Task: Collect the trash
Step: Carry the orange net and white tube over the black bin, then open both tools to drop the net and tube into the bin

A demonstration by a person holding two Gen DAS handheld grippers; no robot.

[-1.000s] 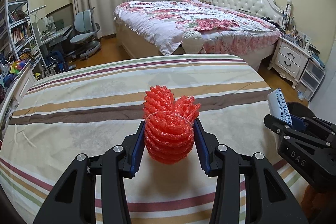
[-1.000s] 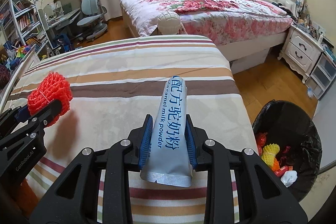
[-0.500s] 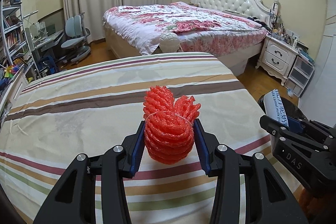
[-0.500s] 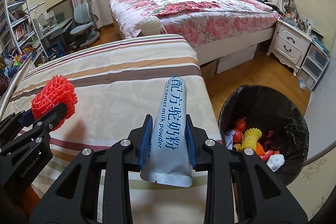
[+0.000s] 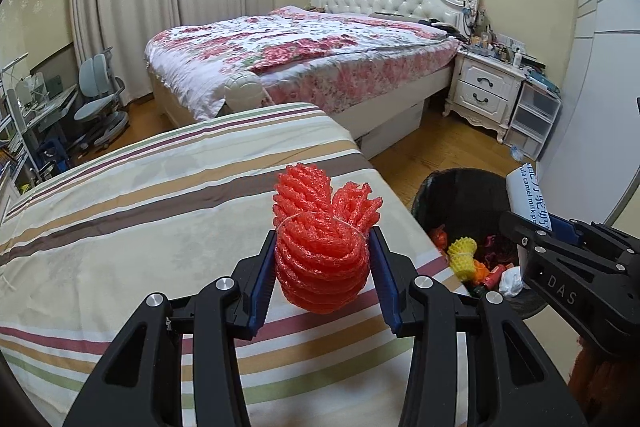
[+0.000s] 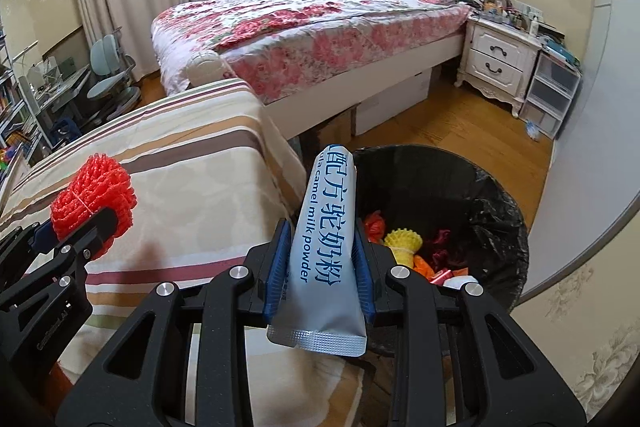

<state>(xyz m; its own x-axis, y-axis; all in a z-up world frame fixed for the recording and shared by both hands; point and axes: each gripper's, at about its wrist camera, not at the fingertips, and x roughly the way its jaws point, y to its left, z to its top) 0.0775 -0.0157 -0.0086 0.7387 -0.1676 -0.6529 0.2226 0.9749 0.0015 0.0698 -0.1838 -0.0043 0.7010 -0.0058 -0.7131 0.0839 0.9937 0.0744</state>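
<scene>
Bedroom, striped bed [image 5: 132, 227] edge. Left tongs [image 5: 322, 267] clamped on red foam net [image 5: 320, 251], right tongs [image 6: 320, 259] pinching milk-powder sachet [image 6: 324, 243] above lined bin [image 6: 496, 211] (for dropping, likely).

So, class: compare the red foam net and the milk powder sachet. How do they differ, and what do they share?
The red foam net is bulky, ribbed and red; the milk powder sachet is flat, smooth, pale blue with print. The net sits in the left gripper, the sachet in the right gripper. Both are clamped between blue pads near the black bin.
</scene>
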